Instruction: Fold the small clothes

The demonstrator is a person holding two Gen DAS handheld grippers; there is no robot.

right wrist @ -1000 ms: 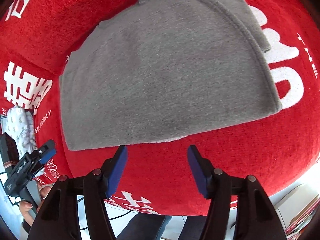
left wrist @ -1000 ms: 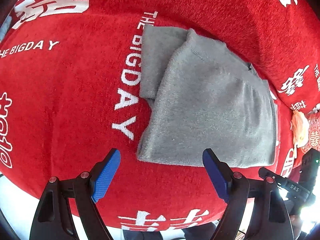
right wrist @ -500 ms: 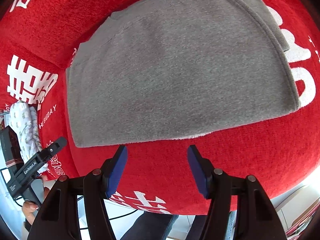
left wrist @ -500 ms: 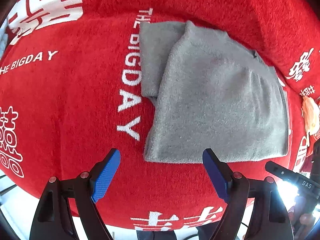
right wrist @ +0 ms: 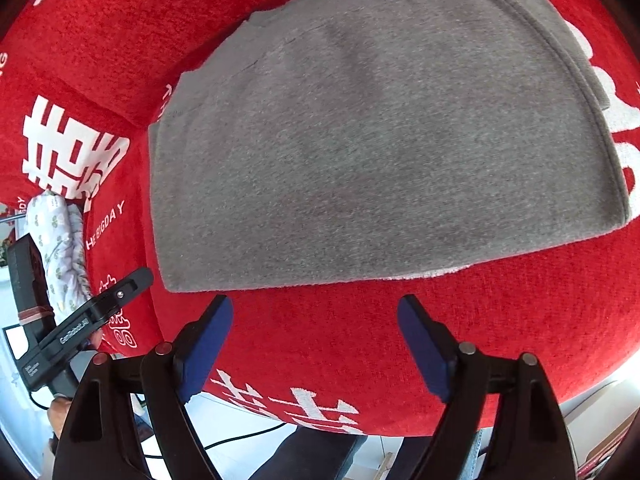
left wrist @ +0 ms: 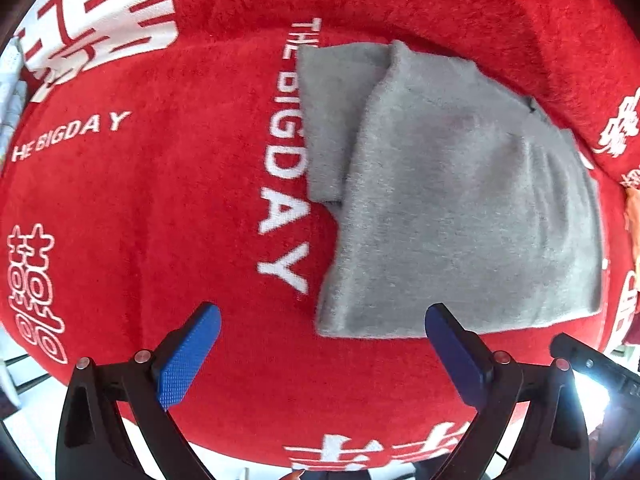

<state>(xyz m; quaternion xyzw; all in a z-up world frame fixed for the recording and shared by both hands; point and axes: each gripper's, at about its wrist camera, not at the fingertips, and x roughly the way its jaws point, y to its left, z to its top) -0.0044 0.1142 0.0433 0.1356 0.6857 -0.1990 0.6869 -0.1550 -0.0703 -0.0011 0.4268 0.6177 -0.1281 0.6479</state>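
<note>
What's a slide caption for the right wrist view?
Open right claw poised just short of the folded grey garment on the red blanket.

A red plush cover with white lettering — "THE BIGDAY" — and white double-happiness characters spreads across both views. In the right wrist view, a white cloth with small leaf print lies bunched at nine o'clock — just beside the cover's edge. A black cable trails at six o'clock.
</note>
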